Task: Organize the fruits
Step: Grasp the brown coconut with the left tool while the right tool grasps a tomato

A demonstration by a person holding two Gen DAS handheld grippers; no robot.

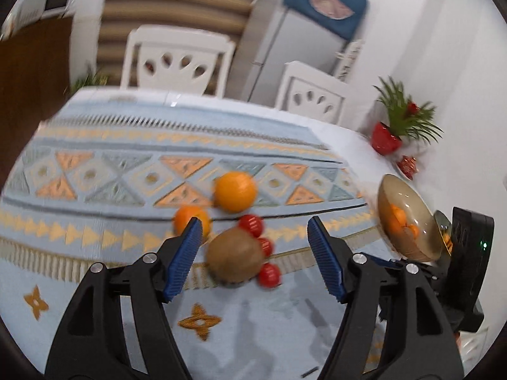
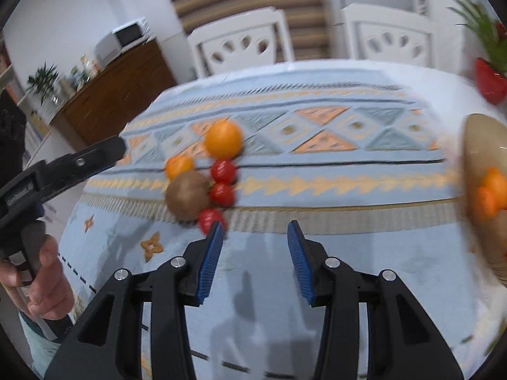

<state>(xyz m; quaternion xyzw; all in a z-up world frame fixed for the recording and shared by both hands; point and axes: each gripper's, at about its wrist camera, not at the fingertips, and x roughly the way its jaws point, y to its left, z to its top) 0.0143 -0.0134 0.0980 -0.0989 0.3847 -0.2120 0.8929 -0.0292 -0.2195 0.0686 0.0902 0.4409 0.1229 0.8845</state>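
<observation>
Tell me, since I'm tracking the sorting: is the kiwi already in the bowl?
No, the kiwi lies on the tablecloth among the tomatoes, while the bowl holds only orange fruit.

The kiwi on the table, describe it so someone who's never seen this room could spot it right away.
On the patterned tablecloth, a cluster of loose fruit lies left of the bowl. The kiwi is at its near edge, with three small red tomatoes along its right side. It is the only brown, dull-skinned fruit; the rest are orange or red.
</observation>
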